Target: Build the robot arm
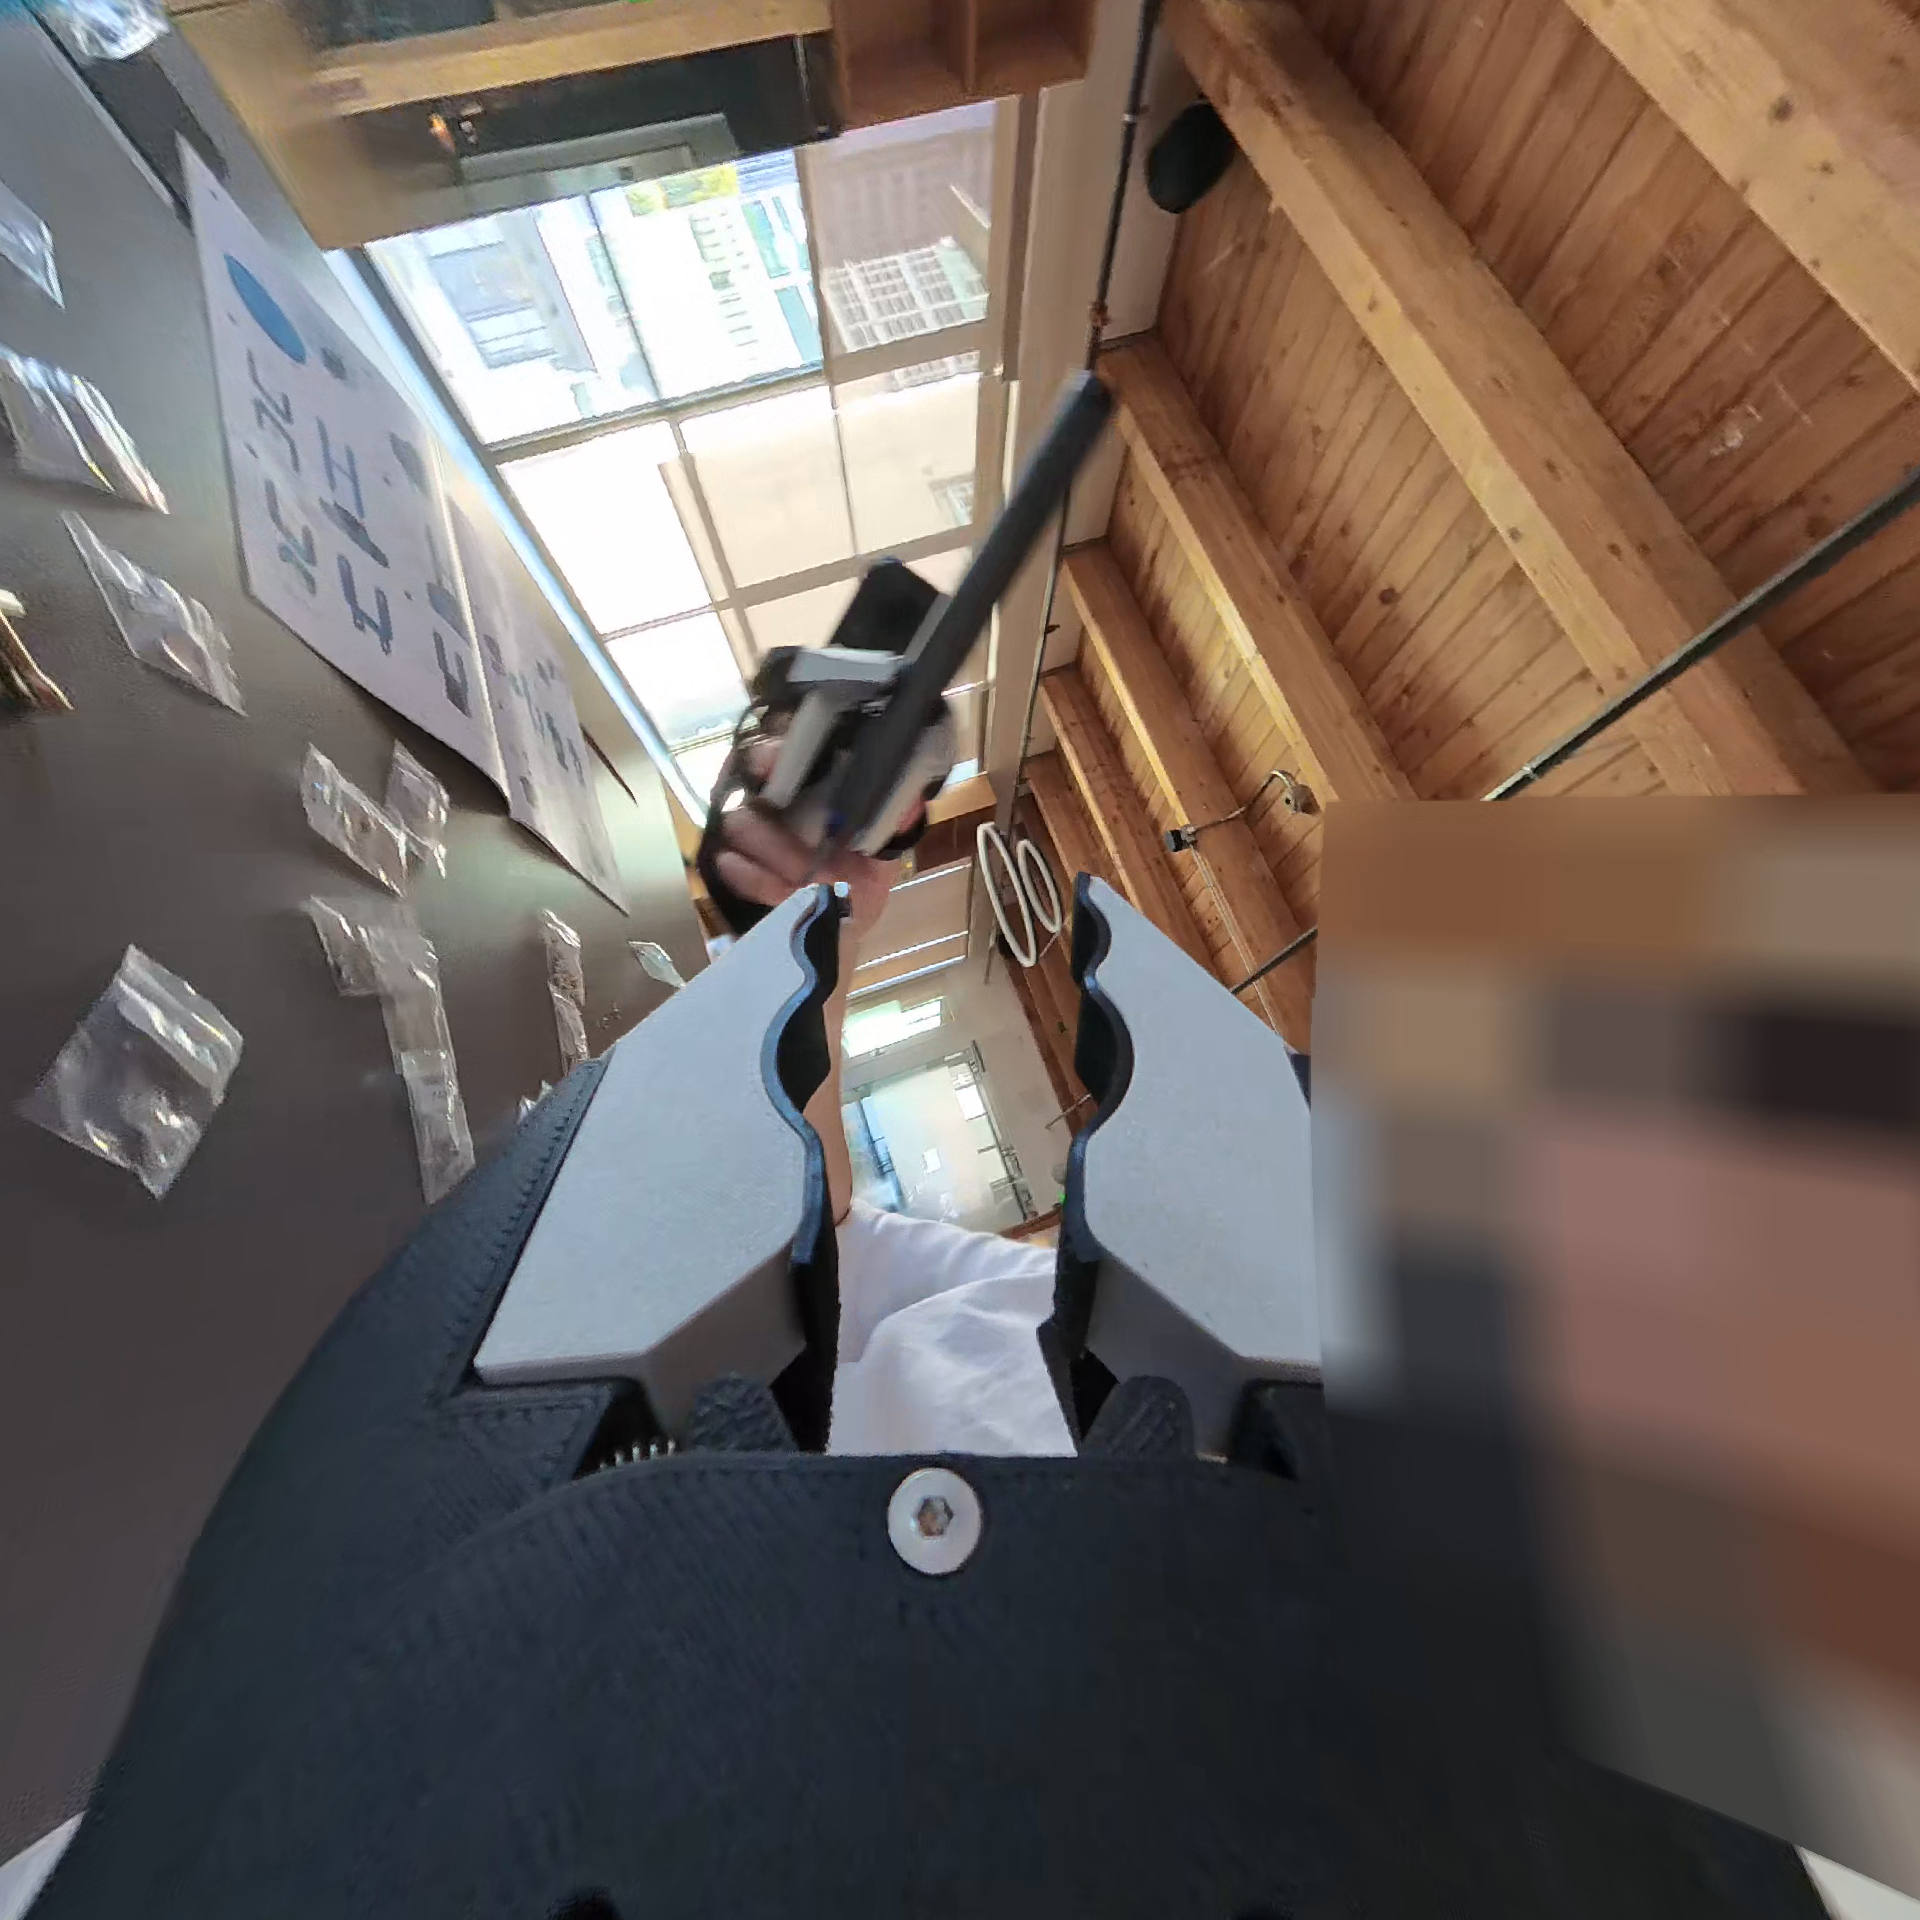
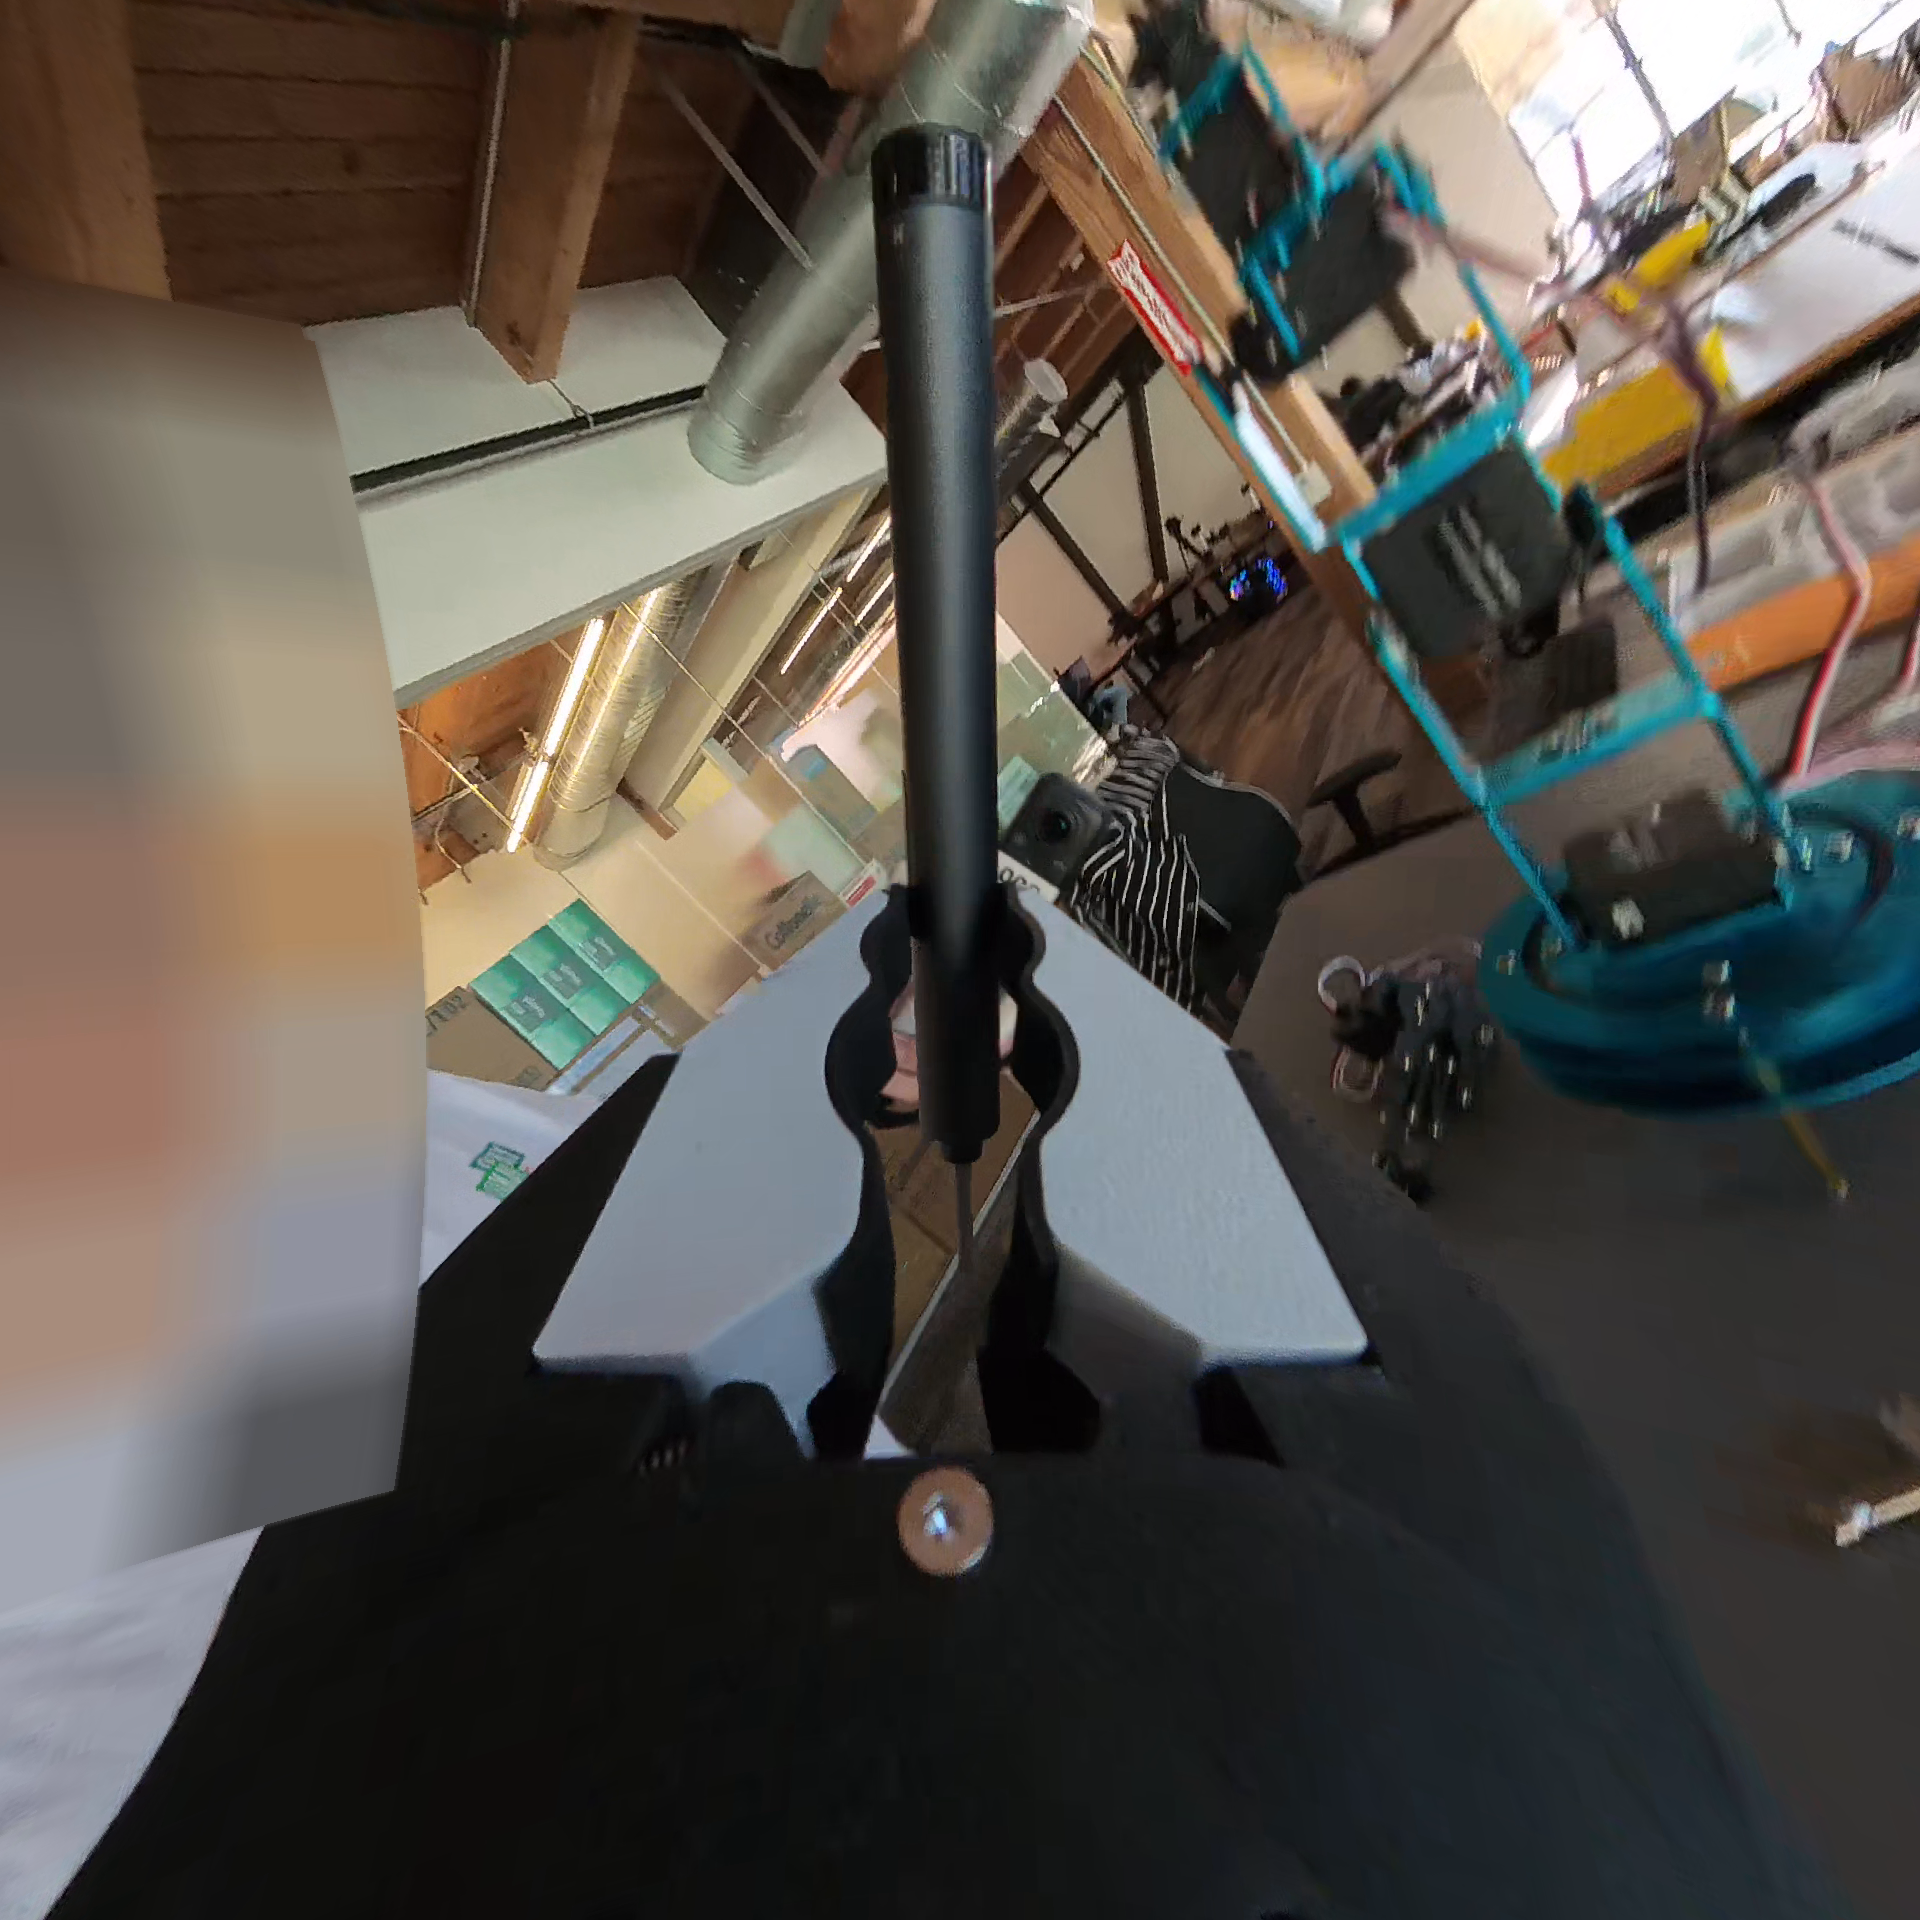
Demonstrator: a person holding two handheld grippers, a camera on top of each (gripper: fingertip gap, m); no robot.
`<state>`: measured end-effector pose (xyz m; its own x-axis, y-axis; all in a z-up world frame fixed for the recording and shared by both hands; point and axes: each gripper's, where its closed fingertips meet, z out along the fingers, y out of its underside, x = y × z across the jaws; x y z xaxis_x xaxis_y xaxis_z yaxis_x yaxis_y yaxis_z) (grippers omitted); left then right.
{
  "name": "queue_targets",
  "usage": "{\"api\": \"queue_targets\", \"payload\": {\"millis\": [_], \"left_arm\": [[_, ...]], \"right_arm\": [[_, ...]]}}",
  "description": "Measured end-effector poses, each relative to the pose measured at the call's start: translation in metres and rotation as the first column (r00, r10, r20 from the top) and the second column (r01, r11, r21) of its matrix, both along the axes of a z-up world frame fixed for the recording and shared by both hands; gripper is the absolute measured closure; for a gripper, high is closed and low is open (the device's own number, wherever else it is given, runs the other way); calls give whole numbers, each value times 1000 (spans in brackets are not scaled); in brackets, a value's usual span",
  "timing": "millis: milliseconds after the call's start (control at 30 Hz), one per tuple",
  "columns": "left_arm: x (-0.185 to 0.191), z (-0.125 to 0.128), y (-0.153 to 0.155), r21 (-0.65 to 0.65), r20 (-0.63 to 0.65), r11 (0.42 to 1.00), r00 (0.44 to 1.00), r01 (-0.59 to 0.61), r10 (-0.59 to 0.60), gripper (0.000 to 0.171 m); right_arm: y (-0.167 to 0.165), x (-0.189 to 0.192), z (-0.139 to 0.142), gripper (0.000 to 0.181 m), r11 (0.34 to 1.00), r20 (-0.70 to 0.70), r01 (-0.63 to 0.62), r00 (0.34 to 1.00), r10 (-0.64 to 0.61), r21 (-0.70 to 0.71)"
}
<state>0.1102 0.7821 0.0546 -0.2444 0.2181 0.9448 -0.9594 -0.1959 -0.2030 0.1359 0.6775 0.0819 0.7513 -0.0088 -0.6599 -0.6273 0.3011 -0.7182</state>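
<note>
A: Right claw (image 2: 951, 935) — clamped on a slim black screwdriver (image 2: 935, 582), gripped low on the handle, knurled cap end up toward the ceiling, thin metal shaft running down between the grey fingers (image 2: 727, 1174).

B: Left claw (image 1: 956, 914)?

A: Spread wide, nothing between the wavy black pads (image 1: 800, 1039). Tilted up and sideways — wooden ceiling planks (image 1: 1455, 468) to one side, big window (image 1: 727, 416) straight ahead.

B: Right claw seen from there too?

A: Yes, farther off (image 1: 862, 727), held in a hand (image 1: 769, 852), same screwdriver (image 1: 977, 613) sticking out of it, motion-blurred. White sleeve (image 1: 935, 1330) showing in the gap between the left fingers.

B: On the tabletop?

A: Dark grey tabletop (image 1: 156, 831) strewn with small clear plastic bags (image 1: 135, 1070) of parts, well apart from either claw. White printed sheet (image 1: 332, 468) with blue figures near the far edge.

B: Right side?

A: Teal framed tower (image 2: 1507, 582) of stacked black modules on a round teal base (image 2: 1683, 1029), blurred. Small black mechanical part (image 2: 1413, 1049) with cable loops just beside the base. Silver duct (image 2: 810, 312) overhead.
</note>
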Motion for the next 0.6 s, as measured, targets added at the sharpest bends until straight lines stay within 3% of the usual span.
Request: {"api": "queue_targets", "payload": {"millis": [167,333,600], "left_arm": [[24,23,0,74,-9,996,998,56,-55,112],[50,55,-5,49,-31,995,996,86,-85,107],[91,105,-17,-15,-12,999,999,49,-50,102]], "right_arm": [[7,25,55,166,998,126,55,991,-53,-11],[18,48,105,166,998,228,64,972,-62,0],[31,85,145,166,998,283,53,957,-56,19]]}}
